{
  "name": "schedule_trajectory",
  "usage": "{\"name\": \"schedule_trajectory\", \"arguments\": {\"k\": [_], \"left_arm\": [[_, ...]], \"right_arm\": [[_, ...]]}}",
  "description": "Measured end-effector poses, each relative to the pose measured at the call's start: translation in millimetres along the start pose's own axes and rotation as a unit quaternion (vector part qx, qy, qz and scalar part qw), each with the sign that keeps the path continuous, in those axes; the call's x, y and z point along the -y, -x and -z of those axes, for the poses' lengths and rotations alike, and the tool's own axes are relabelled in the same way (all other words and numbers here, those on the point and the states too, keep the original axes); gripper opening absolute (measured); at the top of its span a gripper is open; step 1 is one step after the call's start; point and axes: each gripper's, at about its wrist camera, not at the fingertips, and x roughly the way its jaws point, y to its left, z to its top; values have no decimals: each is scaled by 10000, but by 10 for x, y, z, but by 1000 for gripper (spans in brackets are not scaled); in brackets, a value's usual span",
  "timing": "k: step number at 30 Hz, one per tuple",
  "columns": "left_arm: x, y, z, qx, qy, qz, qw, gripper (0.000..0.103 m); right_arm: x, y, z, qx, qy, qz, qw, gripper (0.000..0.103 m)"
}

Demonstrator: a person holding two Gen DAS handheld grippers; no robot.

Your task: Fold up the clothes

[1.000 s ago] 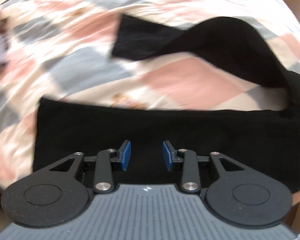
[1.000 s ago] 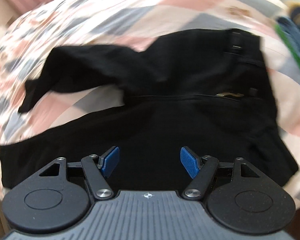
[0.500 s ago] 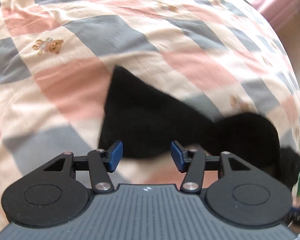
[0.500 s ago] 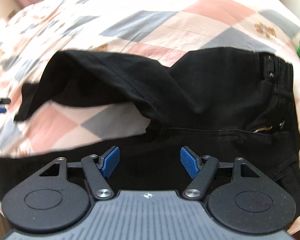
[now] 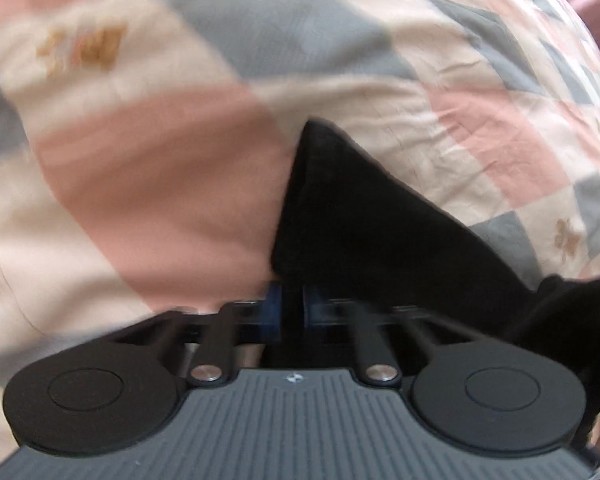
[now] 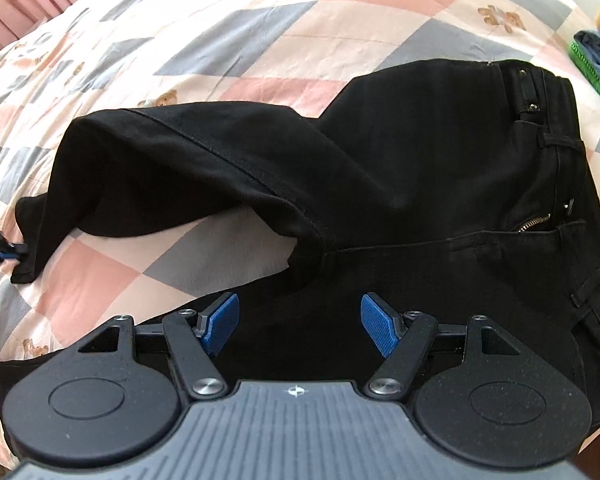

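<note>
Black trousers point(image 6: 420, 184) lie spread on a bed under a pink, grey and cream checked quilt point(image 6: 300, 40), waistband to the right and both legs running left.

Left wrist view: the left gripper point(image 5: 292, 310) has its blue pads drawn close together on the hem of the far trouser leg point(image 5: 360, 220), a pinch by the look of it (the frame is motion-blurred, so how firm the hold is cannot be told). The dark cloth fans away to the right across the quilt point(image 5: 160, 180).

Right wrist view: the right gripper point(image 6: 298, 326) hovers over the near leg close to the crotch seam, jaws spread wide and holding nothing. The far leg arches off the bed in a loose hump, its hem at the left edge where the other tool's tip just shows. A folded blue garment point(image 6: 598, 56) sits at far right.

The step in hand appears to be gathering the far leg to lay it over the near one. Next, the pinched hem likely needs carrying across to match the near hem, while the open gripper steadies or smooths the seat.
</note>
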Motion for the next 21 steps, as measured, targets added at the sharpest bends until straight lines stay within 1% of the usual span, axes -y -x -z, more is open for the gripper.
{"name": "schedule_trajectory", "arguments": {"k": [1,2,3,4,5,6,8,9,10,12,13,14,15,16,17,18,20,21], "left_arm": [[-27,211,-51,256,-99,238,9993,5],[-23,467,-111,590,-321,372,9970,5],[1,735,-164,959,-625,319,9929,5],[28,1003,-216,1329,-935,244,9864,1],[34,1250,-255,1655,-1168,231,9790,1],[24,1498,-277,1983,-1331,321,9705,0],[14,1929,-278,2857,-1668,40,9437,0],[-41,2064,-283,3066,-1697,-90,9365,0],[-124,2124,-285,3145,-1707,-237,9335,0],[-330,1975,-287,2755,-1573,-436,9473,0],[-451,1811,-277,2373,-1316,-453,9614,0],[-544,1634,-242,2011,-921,-417,9743,0],[-634,1456,-205,1648,-508,-375,9843,4],[-706,1283,-154,1308,25,-171,9913,13],[-775,1110,-102,965,572,52,9937,17],[-820,988,-13,734,1036,278,9915,21],[-678,783,125,330,1303,520,9896,21],[-486,702,183,239,1102,516,9923,21]], "right_arm": [[-3,14,-7,0,20,4,10000,70],[-6,29,-14,1,39,9,10000,70],[-5,42,-16,3,52,18,10000,70],[-2,55,-20,10,57,23,10000,70],[-1,62,-23,13,51,24,10000,70],[1,68,-25,15,42,26,10000,70],[0,73,-22,5,26,19,10000,70],[-3,70,-16,-12,20,6,10000,70],[-9,57,-10,-39,14,-14,10000,70],[-20,27,2,-97,-11,-54,9999,70],[-25,14,9,-124,-33,-69,9999,70],[-30,1,16,-151,-55,-85,9998,70],[-41,2,24,-162,-59,-100,9998,70],[-49,9,26,-176,-68,-125,9997,70],[-54,17,27,-193,-82,-152,9997,70],[-51,26,27,-202,-115,-185,9996,70],[-49,50,24,-204,-185,-226,9994,72],[-60,68,44,-198,-190,-201,9994,72]]}}
